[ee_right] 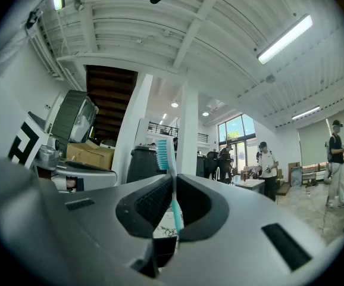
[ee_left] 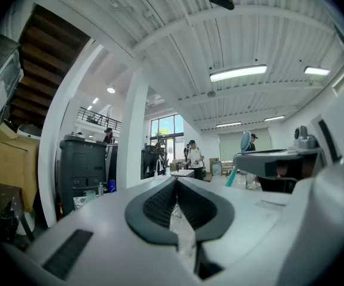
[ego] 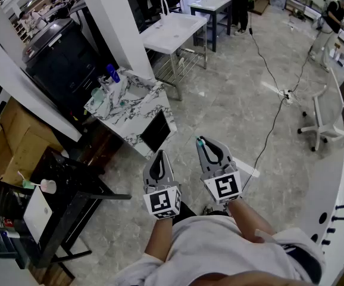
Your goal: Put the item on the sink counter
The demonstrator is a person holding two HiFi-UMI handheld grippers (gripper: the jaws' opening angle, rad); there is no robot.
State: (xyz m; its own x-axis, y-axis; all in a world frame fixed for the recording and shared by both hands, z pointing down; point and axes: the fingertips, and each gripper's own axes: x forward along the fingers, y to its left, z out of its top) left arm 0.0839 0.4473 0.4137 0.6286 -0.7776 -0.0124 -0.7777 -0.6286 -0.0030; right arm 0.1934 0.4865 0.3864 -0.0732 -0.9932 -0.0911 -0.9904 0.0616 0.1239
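Head camera is looking steeply down from above the person. It is taking in the left gripper (ego: 159, 155) and right gripper (ego: 203, 142) close by at the lower edge, with the marble sink counter (ego: 137, 115) farther off at upper left. Each gripper camera is riding right behind its own jaws and facing level along them into the hall. Both gripper views are sharing the white pillar (ee_left: 133, 136), the dark bin (ee_left: 83, 168) and the far windows (ee_left: 166, 130), and each is catching the other gripper at one side.

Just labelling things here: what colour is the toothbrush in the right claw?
The toothbrush is teal, with paler blue bristles. It shows best in the right gripper view.
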